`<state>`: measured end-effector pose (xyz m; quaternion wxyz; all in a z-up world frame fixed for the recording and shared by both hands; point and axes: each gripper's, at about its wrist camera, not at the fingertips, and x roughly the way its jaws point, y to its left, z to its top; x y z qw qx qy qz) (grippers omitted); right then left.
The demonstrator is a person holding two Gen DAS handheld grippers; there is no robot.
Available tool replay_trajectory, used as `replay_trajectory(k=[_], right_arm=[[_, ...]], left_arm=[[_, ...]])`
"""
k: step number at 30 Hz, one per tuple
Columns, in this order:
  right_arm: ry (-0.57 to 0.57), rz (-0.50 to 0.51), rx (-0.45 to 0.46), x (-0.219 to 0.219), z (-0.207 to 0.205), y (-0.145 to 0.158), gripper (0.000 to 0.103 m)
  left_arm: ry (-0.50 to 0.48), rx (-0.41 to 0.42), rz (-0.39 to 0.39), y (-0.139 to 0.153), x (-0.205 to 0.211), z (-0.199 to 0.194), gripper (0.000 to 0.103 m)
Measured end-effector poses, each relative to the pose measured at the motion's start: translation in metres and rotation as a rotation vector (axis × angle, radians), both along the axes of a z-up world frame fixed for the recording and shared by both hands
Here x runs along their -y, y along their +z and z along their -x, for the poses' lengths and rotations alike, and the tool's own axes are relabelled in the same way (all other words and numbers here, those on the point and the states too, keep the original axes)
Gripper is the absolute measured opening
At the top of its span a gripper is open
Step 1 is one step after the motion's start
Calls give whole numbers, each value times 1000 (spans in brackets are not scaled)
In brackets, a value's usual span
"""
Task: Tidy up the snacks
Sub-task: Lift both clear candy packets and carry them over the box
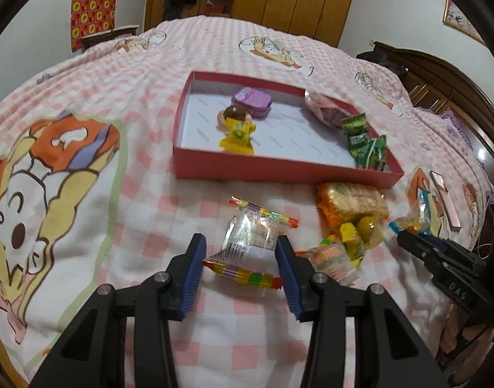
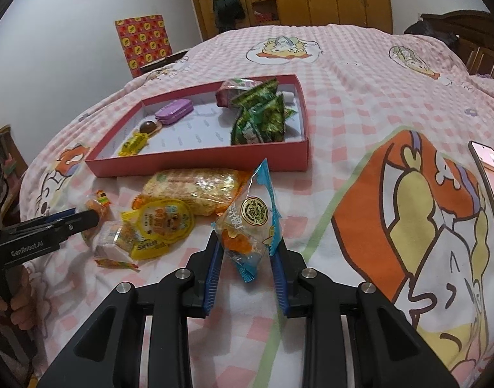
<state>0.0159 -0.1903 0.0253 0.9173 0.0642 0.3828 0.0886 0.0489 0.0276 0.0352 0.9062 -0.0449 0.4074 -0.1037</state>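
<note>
Two grippers in play. My left gripper [image 1: 240, 252] sits low over the bedspread [image 1: 143, 103], jaws spread on either side of a clear rainbow-edged candy wrapper [image 1: 250, 239]; the right pad looks to touch the wrapper's edge, but I can't tell if it's actually pinched. My right gripper [image 2: 247, 252] has its jaws closed in on a blue-trimmed snack packet [image 2: 250, 223], which stands tilted between the pads.

Red tray [image 2: 195, 161] lies on the bed just beyond the loose pile. I see inside it a purple tin [image 2: 174, 111], a round chocolate [image 2: 149, 126], a yellow candy [image 2: 133, 145], green packets [image 2: 259, 119] at the right end and a pinkish bag [image 2: 234, 92] behind them.

Still outside the tray: an orange cracker pack [image 2: 195, 187], a yellow jelly cup [image 2: 162, 220], small wrapped candies [image 2: 117, 239]. Phone [image 2: 487, 177] lies on the bedspread well off to my right.
</note>
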Motion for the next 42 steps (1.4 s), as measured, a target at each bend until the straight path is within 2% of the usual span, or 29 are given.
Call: replay_trajectory(k=[10,16,26,32,42], right_arm=[[26,7,26,-8,1,17,30],[64,17,35,-14,-4,30,30],[124,38,52,-29,-20,51,30],[152,67,49,-40,-31,54,30],[173,59,50,-47,-56,58,30]], left_arm=[[-3,45,8,22,1,-6,46],[-10,60,46,41,-2,-22,46],[-19,98,16,62,4,-49,46],[-11,85,-3,62,8,-73,46],[6,65,2,49,8,-105,46]])
